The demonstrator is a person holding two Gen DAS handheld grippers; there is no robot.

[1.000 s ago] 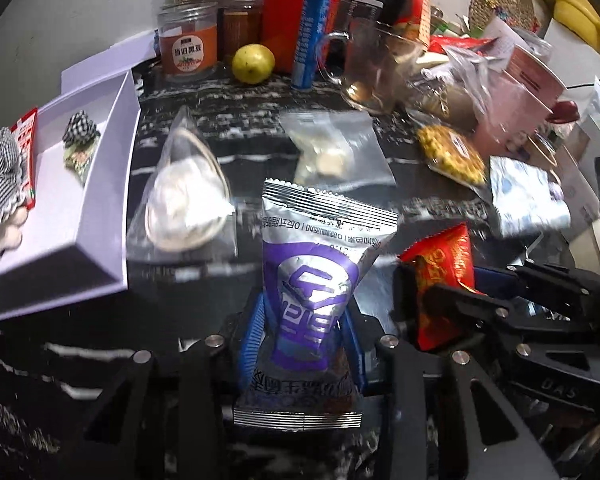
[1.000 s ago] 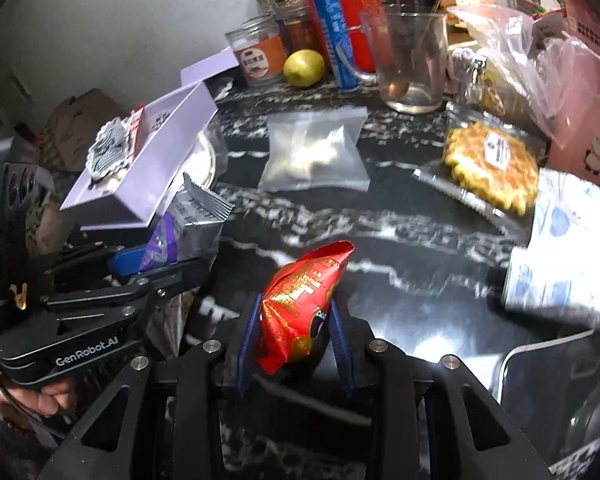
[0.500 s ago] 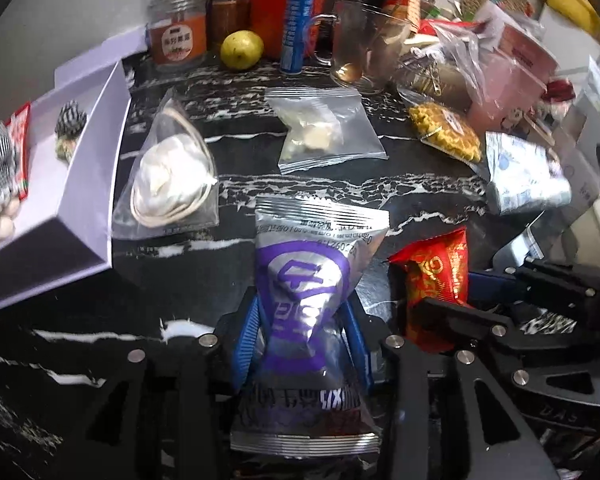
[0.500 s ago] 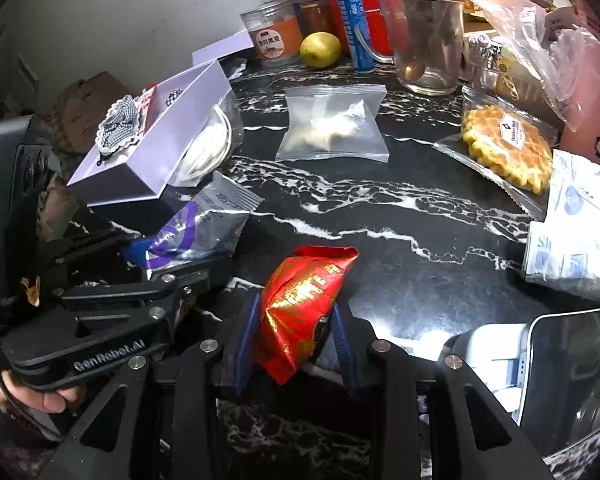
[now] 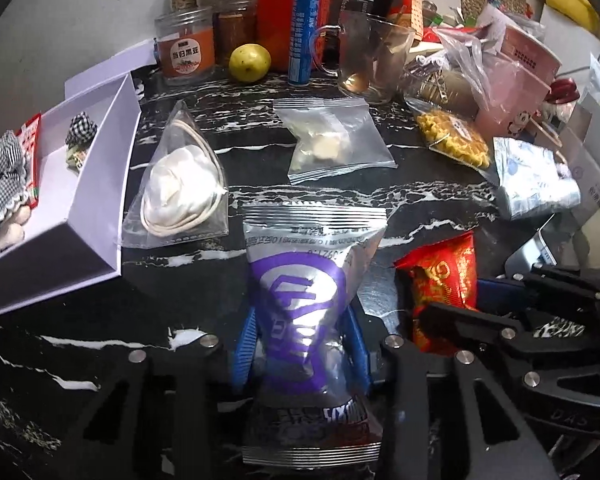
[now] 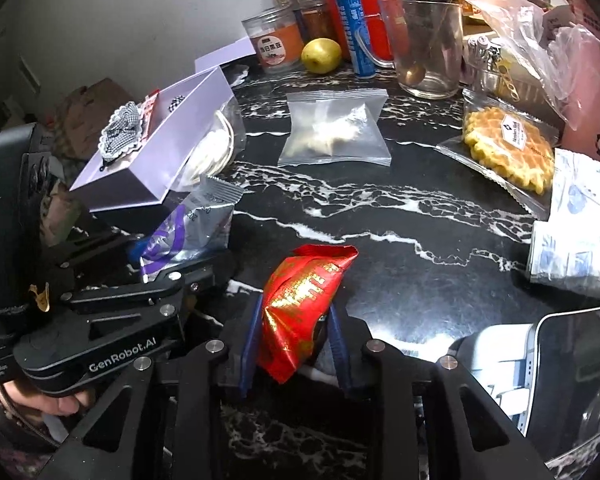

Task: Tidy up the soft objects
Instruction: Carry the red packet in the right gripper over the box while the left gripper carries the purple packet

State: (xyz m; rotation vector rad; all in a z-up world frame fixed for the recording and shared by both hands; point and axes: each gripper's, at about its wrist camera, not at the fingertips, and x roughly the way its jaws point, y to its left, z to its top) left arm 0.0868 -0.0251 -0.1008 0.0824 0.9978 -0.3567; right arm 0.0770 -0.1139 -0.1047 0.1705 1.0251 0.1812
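My left gripper (image 5: 302,344) is shut on a silver and purple snack packet (image 5: 306,304), held above the black marble counter; the packet also shows in the right wrist view (image 6: 188,232). My right gripper (image 6: 296,340) is shut on a red and gold snack packet (image 6: 304,304), just right of the left gripper; it also shows in the left wrist view (image 5: 440,280). A lilac box (image 5: 96,184) with checked cloth pieces (image 5: 0,172) stands at the left. A clear bag with a white soft item (image 5: 180,192) lies beside the box.
A clear zip bag (image 5: 332,144), a waffle packet (image 6: 504,148) and a tissue pack (image 6: 576,232) lie on the counter. Jars, a lemon (image 5: 250,62), a blue tube, a glass mug (image 6: 428,44) and pink cups crowd the back. A phone (image 6: 572,376) lies at the front right.
Both grippers, each with its packet, have pulled back toward the near side of the counter and away from the lilac box. The grips have not changed.
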